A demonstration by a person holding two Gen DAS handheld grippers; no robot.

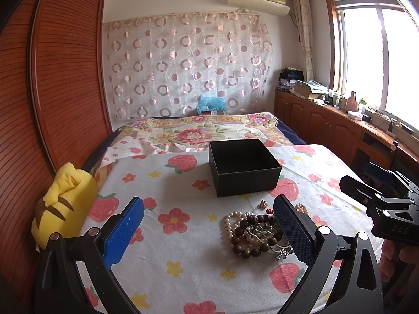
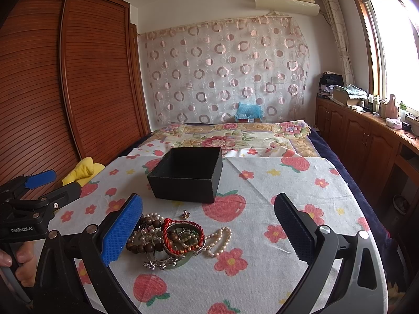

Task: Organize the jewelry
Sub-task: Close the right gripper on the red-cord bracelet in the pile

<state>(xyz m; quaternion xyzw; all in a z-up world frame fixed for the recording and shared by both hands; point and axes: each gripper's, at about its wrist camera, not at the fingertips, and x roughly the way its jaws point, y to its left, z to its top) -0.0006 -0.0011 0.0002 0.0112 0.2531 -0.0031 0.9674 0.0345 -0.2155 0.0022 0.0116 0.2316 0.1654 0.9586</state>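
Taking the black box [image 2: 187,174] as landmark: far to its left a yellow plush [image 1: 64,200] lies at the edge of the strawberry-print cloth [image 2: 275,183] covering the table. Left of the box and nearer the cameras, the left tongs [image 1: 209,231] are spread wide, holding nothing. Just in front of the box lies the jewelry pile [image 2: 172,240]: wooden beads, pearl strands, a red cord bracelet, a green bangle, silver pieces. A small stud [image 2: 186,214] sits between pile and box. Right of the pile, the right tongs [image 2: 209,231] also gape empty.

The pieces look tangled, so it seems best to pinch one outer strand, such as the pearls, and lift slowly before carrying it over the box rim.

Only the right wrist view shows the red cord and bangle clearly; in the left wrist view a fingertip [image 1: 290,225] covers them.
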